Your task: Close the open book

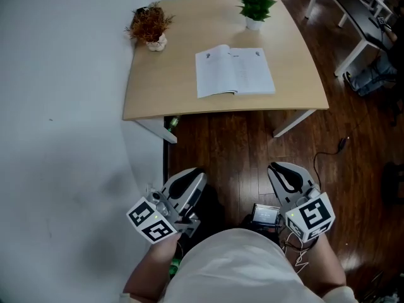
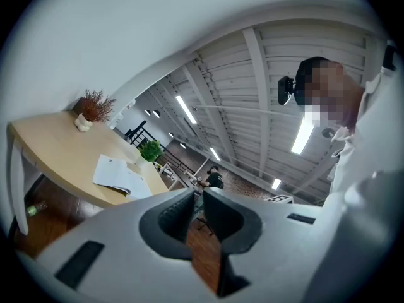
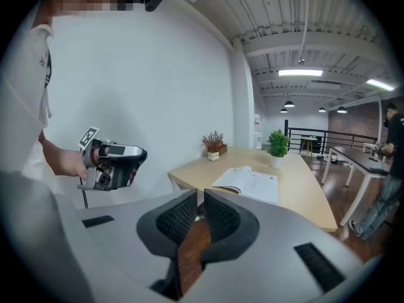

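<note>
Plainly, the open book (image 1: 235, 72) is seen lying flat on the light wooden table (image 1: 164, 87), its pages facing up, towards the near edge and somewhat right of the middle. A green plant (image 1: 255, 6) in a white pot is set at the far edge of the table, beyond the book and apart from it. A dried brown plant (image 1: 150, 25) in a pale pot is placed at the far left corner, well apart from the book. The table is stood against a white wall (image 1: 63, 106) on its left side, and a dark wooden floor (image 1: 233, 144) is spread beneath it.

Both grippers are held close to the person's body, over the floor and well short of the table's near edge; nothing on the table is touched. The left gripper (image 1: 192, 177) is pointed towards the table, and its jaws are brought together with only a thin slit between the ribbed pads; nothing is held there. The right gripper (image 1: 284, 172) is kept beside it on the right, the two well apart. Its jaws are likewise drawn together, a narrow gap being left between the pads, and nothing is gripped. A marker cube (image 1: 151, 219) is carried at the near end of the left gripper, and another cube (image 1: 310, 216) at the near end of the right one.
</note>
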`<state>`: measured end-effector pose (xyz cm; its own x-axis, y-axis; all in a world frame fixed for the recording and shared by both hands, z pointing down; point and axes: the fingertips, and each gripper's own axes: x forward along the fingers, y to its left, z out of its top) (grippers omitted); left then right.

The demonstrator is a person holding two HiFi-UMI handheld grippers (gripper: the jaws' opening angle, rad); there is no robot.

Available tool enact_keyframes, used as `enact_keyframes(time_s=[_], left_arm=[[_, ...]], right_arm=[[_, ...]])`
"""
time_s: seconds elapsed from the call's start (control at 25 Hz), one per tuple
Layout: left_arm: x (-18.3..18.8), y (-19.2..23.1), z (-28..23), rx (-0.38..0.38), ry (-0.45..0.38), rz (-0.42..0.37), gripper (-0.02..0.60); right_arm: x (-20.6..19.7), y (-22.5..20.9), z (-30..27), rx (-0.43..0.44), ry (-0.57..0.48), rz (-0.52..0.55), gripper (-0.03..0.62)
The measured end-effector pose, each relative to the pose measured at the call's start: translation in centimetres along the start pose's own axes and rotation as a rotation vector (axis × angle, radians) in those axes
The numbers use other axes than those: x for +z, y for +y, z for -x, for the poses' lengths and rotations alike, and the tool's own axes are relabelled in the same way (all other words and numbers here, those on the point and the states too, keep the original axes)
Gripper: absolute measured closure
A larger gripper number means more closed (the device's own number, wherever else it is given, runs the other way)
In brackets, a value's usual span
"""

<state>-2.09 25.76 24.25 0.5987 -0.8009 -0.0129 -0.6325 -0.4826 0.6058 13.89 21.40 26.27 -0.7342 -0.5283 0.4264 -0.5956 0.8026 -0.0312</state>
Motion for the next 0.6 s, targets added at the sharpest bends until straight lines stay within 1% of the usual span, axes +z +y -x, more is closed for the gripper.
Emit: enact_keyframes(time_s=[0.04,0.08,0.28,0.44,0.6], left_arm=[[0.7,1.1,0.0,-0.001,0.005,0.003,0.538],[1.3,2.0,-0.1,-0.003,0.013,0.005,0.526],[3.2,6.0,-0.3,-0.027,0.046,0.011,0.526],[3.7,7.1,-0.8,-0.056,0.061,0.018,0.526],[3.5,8.2,-2.0,-0.052,0.083,0.034,0.526]], right_arm=[[0.5,0.0,-1.2,-0.005,0.004,0.004,0.582],[1.0,0.0,-2.3,-0.01,0.008,0.008,0.582],[2.6,0.0,-6.6,-0.053,0.024,0.023,0.58],[3.1,0.0,-8.4,-0.065,0.036,0.04,0.574],[3.5,-0.8,-9.8,-0.067,0.05,0.065,0.574]])
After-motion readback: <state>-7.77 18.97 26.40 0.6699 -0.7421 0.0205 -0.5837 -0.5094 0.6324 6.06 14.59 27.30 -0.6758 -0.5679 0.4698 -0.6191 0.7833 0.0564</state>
